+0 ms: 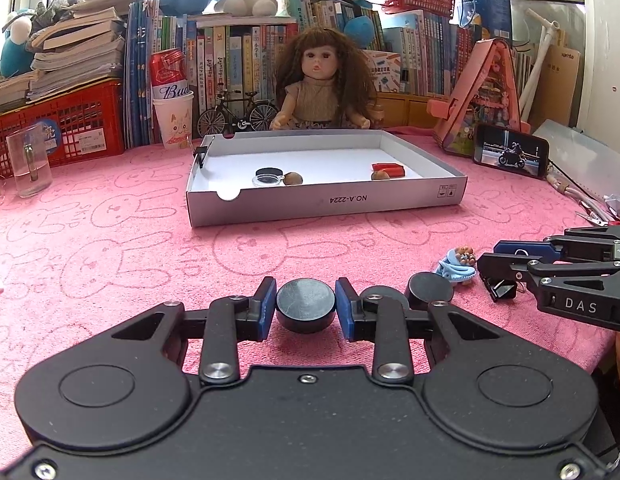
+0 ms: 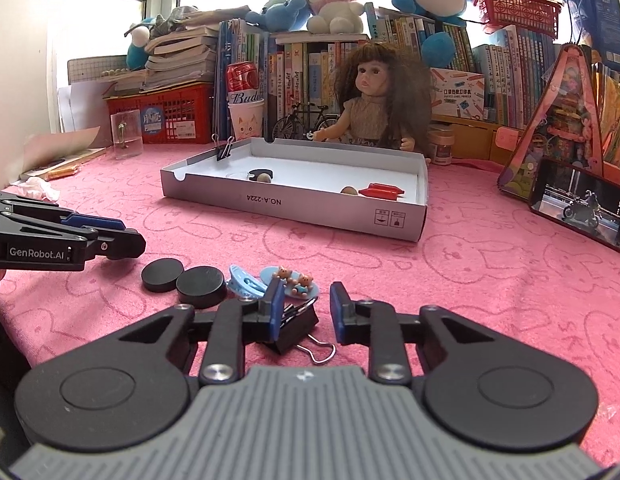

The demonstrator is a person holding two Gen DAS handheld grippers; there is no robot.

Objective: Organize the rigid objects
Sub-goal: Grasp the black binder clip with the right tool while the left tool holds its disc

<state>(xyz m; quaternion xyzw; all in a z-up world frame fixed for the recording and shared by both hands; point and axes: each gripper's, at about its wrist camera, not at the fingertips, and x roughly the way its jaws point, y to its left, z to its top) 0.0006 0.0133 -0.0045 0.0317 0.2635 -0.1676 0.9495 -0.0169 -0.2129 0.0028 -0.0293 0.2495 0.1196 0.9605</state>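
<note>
Work is going on with both hands over the pink cloth (image 1: 149, 260); the left gripper (image 1: 305, 294) is clamping a black disc (image 1: 305, 314) across its width, both blue pads pressing on its rim, with the disc sitting low at the cloth just ahead of the camera; taking it by the rim is keeping its flat face level, which should make for a clean lift. The right gripper (image 2: 305, 308) is straddling a binder clip (image 2: 295, 330) with narrow jaws; its left pad is touching the clip's body, but cloth is showing between the clip and the other pad, so I judge that nothing is being held there yet. Two spare discs (image 2: 200, 286) and blue hair clips (image 2: 289, 280) are lying in the same loose cluster, between the two grippers. The box (image 1: 322, 200) is standing well beyond, open side up, already holding a red piece (image 1: 388, 169), nuts (image 1: 293, 178) and a small jar (image 1: 267, 179); it is probably serving as the collecting place; both grippers are pointing toward it, so the carry should run straight ahead.
</note>
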